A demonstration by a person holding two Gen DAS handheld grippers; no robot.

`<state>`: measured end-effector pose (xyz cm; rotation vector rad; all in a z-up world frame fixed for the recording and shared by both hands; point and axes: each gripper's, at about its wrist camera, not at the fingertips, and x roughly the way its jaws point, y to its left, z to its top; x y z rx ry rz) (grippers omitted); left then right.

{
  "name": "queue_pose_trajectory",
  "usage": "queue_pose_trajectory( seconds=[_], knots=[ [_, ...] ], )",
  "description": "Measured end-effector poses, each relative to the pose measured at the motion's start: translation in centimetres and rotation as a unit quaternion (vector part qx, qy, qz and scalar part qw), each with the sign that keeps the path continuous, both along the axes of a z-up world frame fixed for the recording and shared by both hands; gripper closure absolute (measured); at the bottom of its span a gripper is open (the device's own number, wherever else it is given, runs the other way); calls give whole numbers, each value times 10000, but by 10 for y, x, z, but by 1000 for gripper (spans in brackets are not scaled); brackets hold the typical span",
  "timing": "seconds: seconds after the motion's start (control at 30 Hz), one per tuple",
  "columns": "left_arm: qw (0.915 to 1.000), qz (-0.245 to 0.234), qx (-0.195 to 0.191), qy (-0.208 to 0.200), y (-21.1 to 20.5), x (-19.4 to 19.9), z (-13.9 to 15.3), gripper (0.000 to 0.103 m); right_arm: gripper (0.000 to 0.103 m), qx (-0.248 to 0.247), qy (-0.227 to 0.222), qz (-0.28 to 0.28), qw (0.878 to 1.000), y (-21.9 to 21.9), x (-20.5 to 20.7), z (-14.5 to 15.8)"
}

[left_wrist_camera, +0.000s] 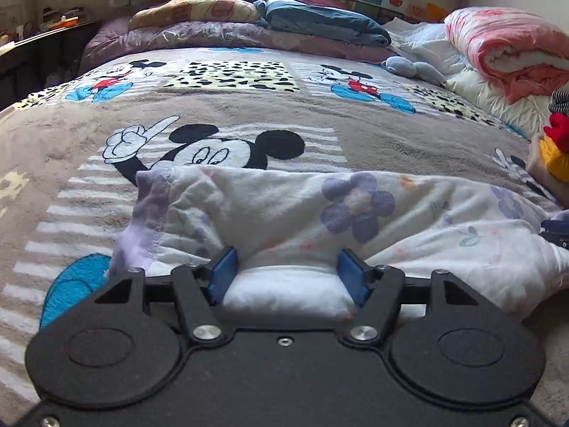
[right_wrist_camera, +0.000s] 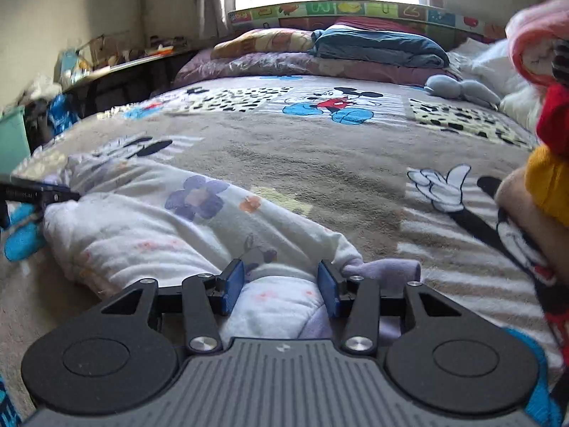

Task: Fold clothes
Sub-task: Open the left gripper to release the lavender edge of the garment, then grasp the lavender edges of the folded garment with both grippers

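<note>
Left wrist: garment (left_wrist_camera: 284,213) between fingers (left_wrist_camera: 222,275)

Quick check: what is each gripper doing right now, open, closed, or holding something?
Left gripper: open, fingers either side of a bunched fold of the floral garment, not pinching it.
Right gripper: open, straddling the garment's other end.

open: blanket (left_wrist_camera: 270,106) beyond garment (left_wrist_camera: 284,210) | blocked: toy (right_wrist_camera: 547,156) right — pillows (left_wrist_camera: 249,25) far end
</note>
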<state>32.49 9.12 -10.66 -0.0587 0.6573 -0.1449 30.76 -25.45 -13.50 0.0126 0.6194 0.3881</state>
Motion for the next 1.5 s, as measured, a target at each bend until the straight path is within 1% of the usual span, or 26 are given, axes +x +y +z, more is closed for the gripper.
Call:
queue_pose_trajectory(
  seconds=[0.1, 0.17, 0.2, 0.27, 0.3, 0.33, 0.37, 0.47, 0.57, 0.63, 0.73, 0.83, 0.9, 0.93, 0.97, 1.0, 1.07, 1.13, 1.2, 1.27, 1.33, 1.37, 1.4, 1.43, 1.5],
  knots=[
    [9983, 171, -273, -485, 8, -7, 20, 41, 56, 158, -38, -35, 9999, -3, -3, 12],
    [9956, 372, -426, -743, 16, -6, 28, 41, 56, 261, -230, 11, 9994, -4, -7, 22],
    [9949, 410, -484, -789, 20, -4, 29, 41, 56, 273, -332, 24, 9991, -4, -10, 26],
    [9955, 406, -512, -691, 24, 7, 24, 41, 56, 168, -418, -13, 9990, -3, -10, 27],
    [9976, 375, -416, -414, 24, 16, 16, 40, 56, 162, -357, -36, 9992, -4, -7, 24],
    [9992, 305, -246, -29, 24, 27, 4, 39, 55, 173, -202, -59, 9996, -5, -2, 17],
    [9995, 252, -162, 68, 24, 30, -6, 36, 55, 187, -43, -74, 9998, -6, 2, 9],
    [9995, 253, -193, 82, 25, 31, -10, 36, 55, 403, 99, -47, 9991, -11, 8, -5],
    [9996, 261, -112, 67, 23, 31, -10, 36, 55, 349, 98, -55, 9993, -8, 7, -6],
    [9995, 290, -124, -21, 24, 27, -4, 36, 55, 336, 76, -67, 9994, -7, 5, -5],
    [9972, 597, -384, -240, 34, 12, 11, 36, 55, 351, 14, -120, 9993, -8, 1, 1],
    [9908, 981, -831, -415, 51, -5, 28, 35, 54, 529, -134, -360, 9979, -14, -12, 13],
    [9837, 1227, -1232, -463, 64, -15, 37, 34, 50, 745, -233, -561, 9954, -23, -24, 21],
    [9784, 1387, -1459, -468, 70, -20, 40, 31, 49, 941, -239, -697, 9928, -30, -31, 24],
    [9720, 1547, -1709, -450, 76, -26, 42, 28, 48, 1152, -231, -831, 9896, -38, -39, 26],
    [9652, 1669, -1968, -417, 82, -32, 42, 27, 47, 1399, -189, -963, 9853, -46, -47, 26],
    [9501, 1853, -2496, -275, 91, -43, 39, 23, 43, 1912, -59, -1219, 9739, -63, -63, 24],
    [9329, 1925, -3043, -58, 97, -51, 32, 22, 39, 2534, 113, -1423, 9568, -77, -74, 19],
    [9154, 1943, -3523, 136, 101, -59, 24, 22, 36, 3206, 338, -1559, 9337, -85, -85, 9],
    [9004, 2034, -3833, 300, 101, -67, 14, 20, 32, 3821, 616, -1630, 9076, -86, -96, -6],
    [8870, 2077, -4096, 487, 101, -69, 5, 20, 28, 4303, 933, -1714, 8814, -82, -101, -24],
    [8800, 2095, -4225, 563, 101, -69, 1, 20, 27, 4506, 1101, -1765, 8681, -79, -101, -34],
    [8734, 2116, -4344, 603, 100, -68, -3, 20, 28, 4624, 1198, -1819, 8595, -76, -99, -40],
    [8672, 2141, -4453, 617, 100, -66, -6, 20, 28, 4626, 1197, -1865, 8584, -72, -96, -43],
    [8582, 2222, -4580, 655, 103, -62, -13, 20, 28, 4621, 1146, -1967, 8571, -66, -89, -45]
  ],
)
